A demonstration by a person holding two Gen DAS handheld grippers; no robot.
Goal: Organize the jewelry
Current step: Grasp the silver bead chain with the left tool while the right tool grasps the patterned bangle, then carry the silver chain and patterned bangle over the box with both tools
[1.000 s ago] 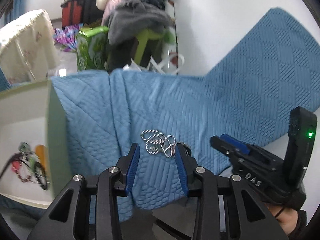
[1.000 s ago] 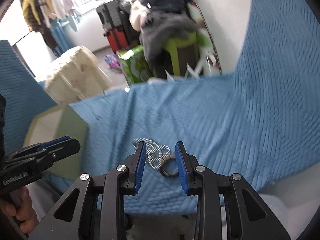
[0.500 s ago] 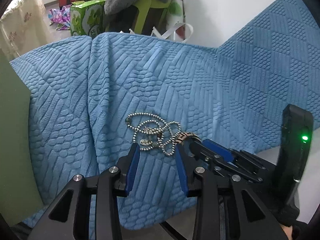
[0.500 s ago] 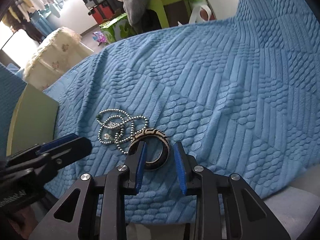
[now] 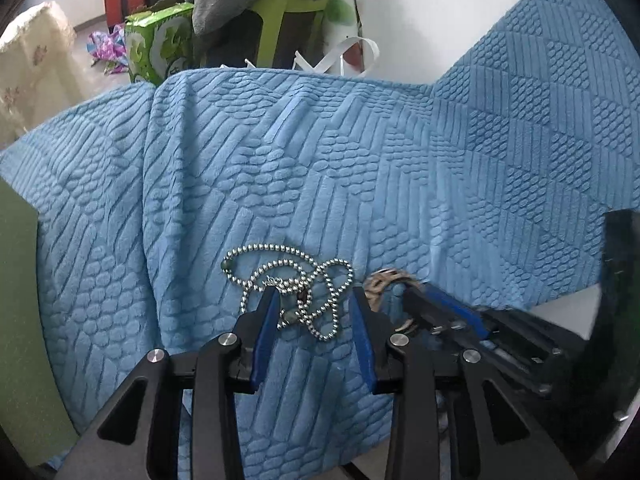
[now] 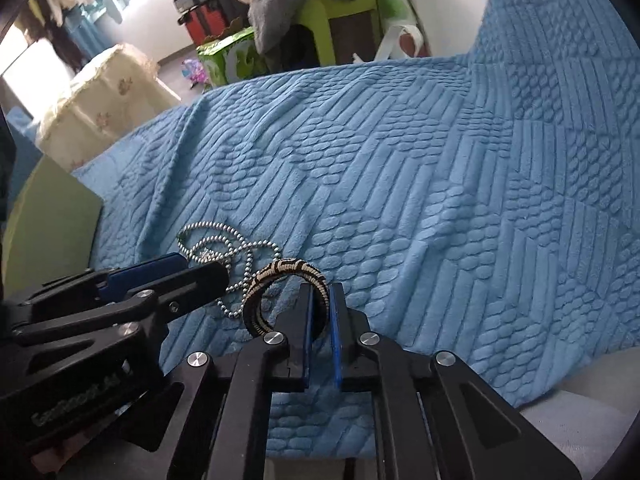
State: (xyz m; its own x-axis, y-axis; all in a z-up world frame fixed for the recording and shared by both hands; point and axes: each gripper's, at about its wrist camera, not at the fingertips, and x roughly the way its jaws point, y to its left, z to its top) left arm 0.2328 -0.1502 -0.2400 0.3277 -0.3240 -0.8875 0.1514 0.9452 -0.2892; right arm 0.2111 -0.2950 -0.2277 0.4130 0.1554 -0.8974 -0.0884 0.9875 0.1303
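A silver bead-chain necklace (image 5: 288, 264) lies tangled on the blue quilted cloth (image 5: 320, 160). My left gripper (image 5: 314, 300) is open, tips down on the cloth, with part of the chain between its blue pads, which do not press on it. Just right of the chain is a black-and-cream woven bracelet (image 6: 280, 270), tipped up on edge. My right gripper (image 6: 320, 296) is shut on the bracelet's near rim. In the right wrist view the left gripper's fingers (image 6: 200, 272) lie over the necklace (image 6: 216, 240). The left wrist view shows the bracelet (image 5: 380, 280) beside the right gripper's fingers (image 5: 440, 304).
A green box wall (image 5: 16, 280) stands at the cloth's left edge. Beyond the cloth's far edge are a lime stool (image 5: 288, 12) with grey clothes on it, a green carton (image 5: 160, 48) and a cream-covered stand (image 6: 104, 92). The cloth rises up at the right.
Both grippers have come down onto the cloth. The right jaws have closed on the bracelet and tipped it up on edge. The left gripper now straddles the chain.
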